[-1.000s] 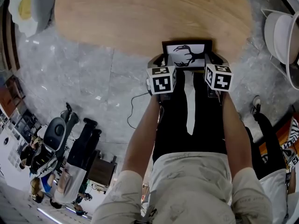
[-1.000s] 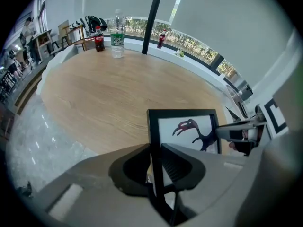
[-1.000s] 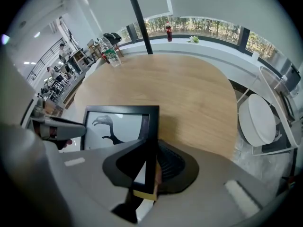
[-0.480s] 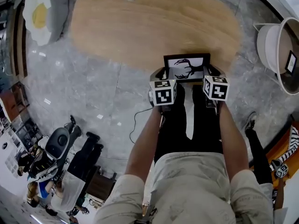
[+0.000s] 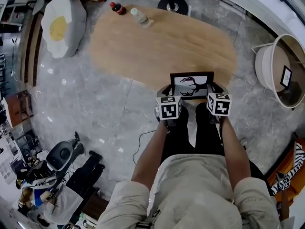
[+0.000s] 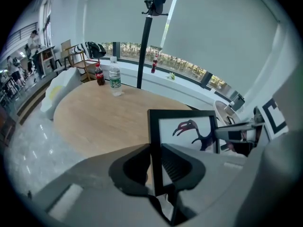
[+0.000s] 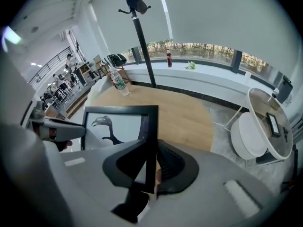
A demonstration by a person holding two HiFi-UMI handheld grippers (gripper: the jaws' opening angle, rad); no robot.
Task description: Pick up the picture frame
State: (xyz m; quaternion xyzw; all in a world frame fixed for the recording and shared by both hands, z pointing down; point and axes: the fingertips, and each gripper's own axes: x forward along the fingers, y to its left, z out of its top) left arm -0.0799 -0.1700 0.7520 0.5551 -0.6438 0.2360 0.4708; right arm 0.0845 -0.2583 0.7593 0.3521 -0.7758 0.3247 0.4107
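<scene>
The picture frame (image 5: 191,84) is black, with a dark bird on a white print, and it hangs in the air over the near edge of the oval wooden table (image 5: 162,44). My left gripper (image 5: 168,90) is shut on the frame's left rail (image 6: 154,150), which stands between its two dark pads (image 6: 130,167). On the opposite side my right gripper (image 5: 212,88) is shut on the right rail (image 7: 151,145). Each gripper view shows the frame (image 7: 120,126) upright, and the other gripper at its far side.
Two bottles (image 5: 141,17) stand at the table's far end, with an egg-shaped cushion (image 5: 62,24) on the floor to its left. A round white side table (image 5: 279,70) is at the right. A black stand's base (image 5: 169,5) sits behind the table. Grey stone floor surrounds everything.
Both grippers have lifted the frame straight up off the table. The table and floor now look smaller and farther below, and more of the room shows.
</scene>
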